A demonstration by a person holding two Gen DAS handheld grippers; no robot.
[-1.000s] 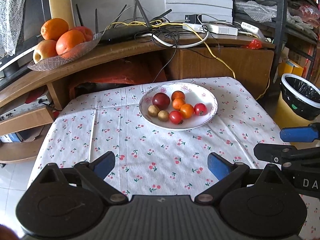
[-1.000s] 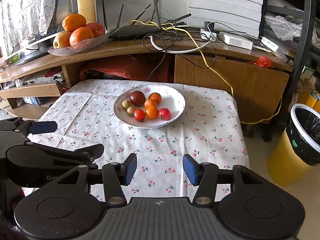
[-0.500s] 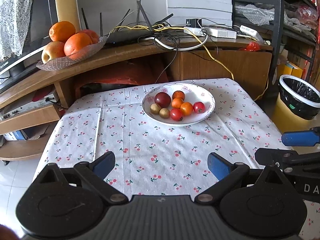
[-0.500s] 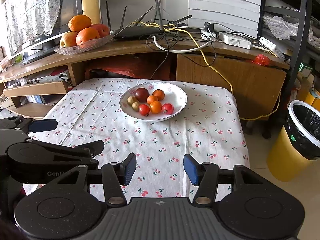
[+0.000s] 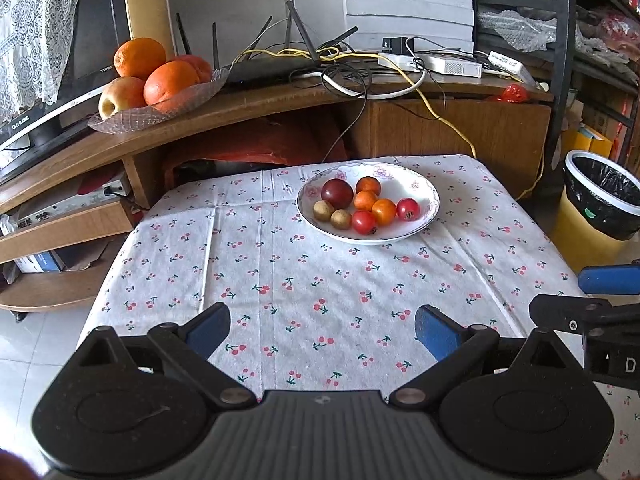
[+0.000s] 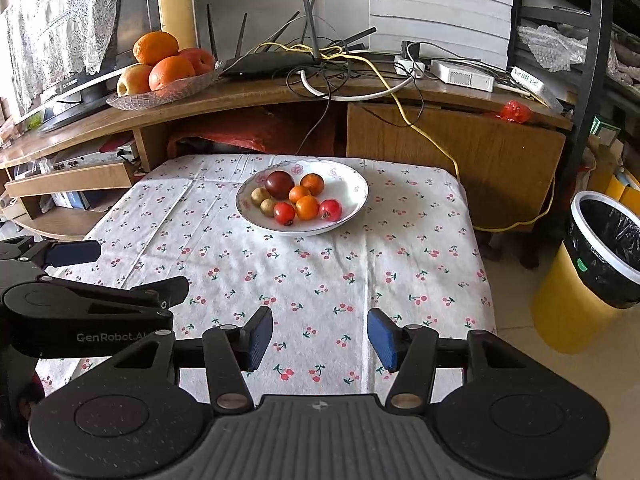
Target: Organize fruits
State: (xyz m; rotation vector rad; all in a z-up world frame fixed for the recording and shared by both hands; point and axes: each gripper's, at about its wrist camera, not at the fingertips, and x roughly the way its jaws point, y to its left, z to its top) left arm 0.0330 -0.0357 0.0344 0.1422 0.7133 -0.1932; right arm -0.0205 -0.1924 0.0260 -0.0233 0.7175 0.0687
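We are holding the left tongs spread wide and empty above the near edge of the table, and the right tongs likewise spread and gripping nothing, just beside them at 3 o'clock. Ahead at 12 o'clock, well apart from both, we are seeing the white plate sitting on the cherry-print cloth, carrying a dark plum, small orange fruits, red tomatoes and two brown fruits. Farther off at 10 o'clock, a glass dish of oranges is resting on the wooden shelf. At 3 o'clock a yellow bin is standing on the floor.
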